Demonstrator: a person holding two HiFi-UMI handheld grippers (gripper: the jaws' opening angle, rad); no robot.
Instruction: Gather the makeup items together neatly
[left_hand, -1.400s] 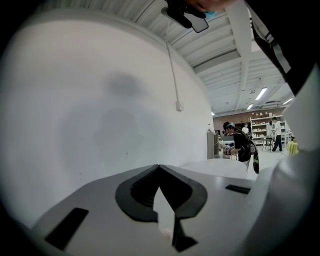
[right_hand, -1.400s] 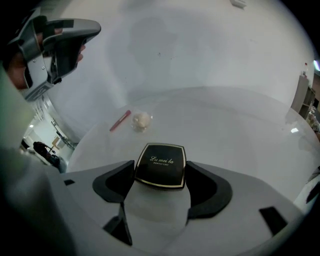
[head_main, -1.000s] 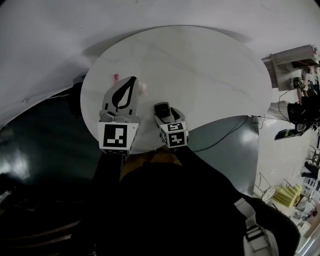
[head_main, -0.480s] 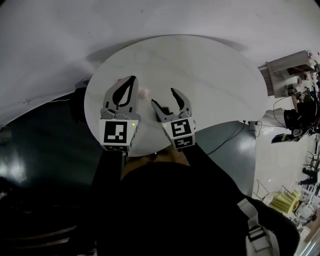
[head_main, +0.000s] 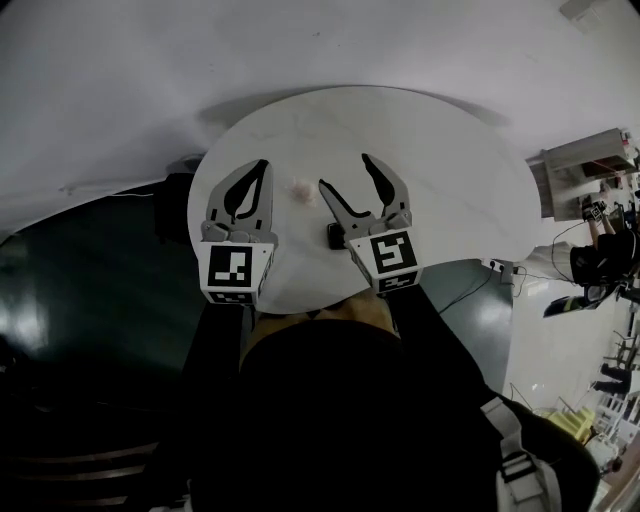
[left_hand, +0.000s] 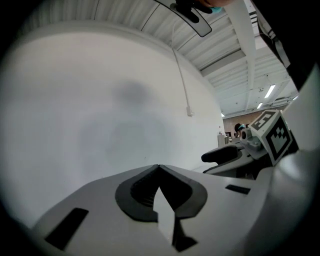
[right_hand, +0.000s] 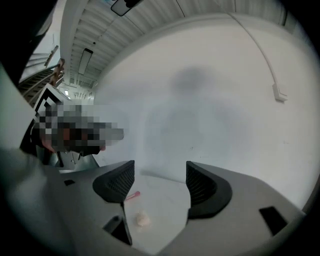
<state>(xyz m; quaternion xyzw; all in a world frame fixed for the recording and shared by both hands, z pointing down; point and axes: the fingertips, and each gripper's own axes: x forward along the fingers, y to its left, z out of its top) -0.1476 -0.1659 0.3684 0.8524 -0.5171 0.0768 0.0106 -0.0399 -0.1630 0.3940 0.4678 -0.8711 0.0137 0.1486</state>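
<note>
"What's on the table (head_main: 440, 170)?"

"It's round, white and faintly veined, set by a white wall (head_main: 150, 80) on a dark glossy floor (head_main: 80, 300). A pale puff (head_main: 302, 190) lies left of its centre. There's also a pink stick (right_hand: 132, 195), and a dark item (head_main: 335, 236) toward its near edge."

"And the grippers?"

"Left gripper (head_main: 262, 165) is pressed together, right gripper (head_main: 346, 172) is spread. Both are empty over the table."

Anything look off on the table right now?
Nothing spilled or damaged. The pale puff, pink stick and small dark item lie apart on the table, not gathered. The right claw is open and empty.
</note>
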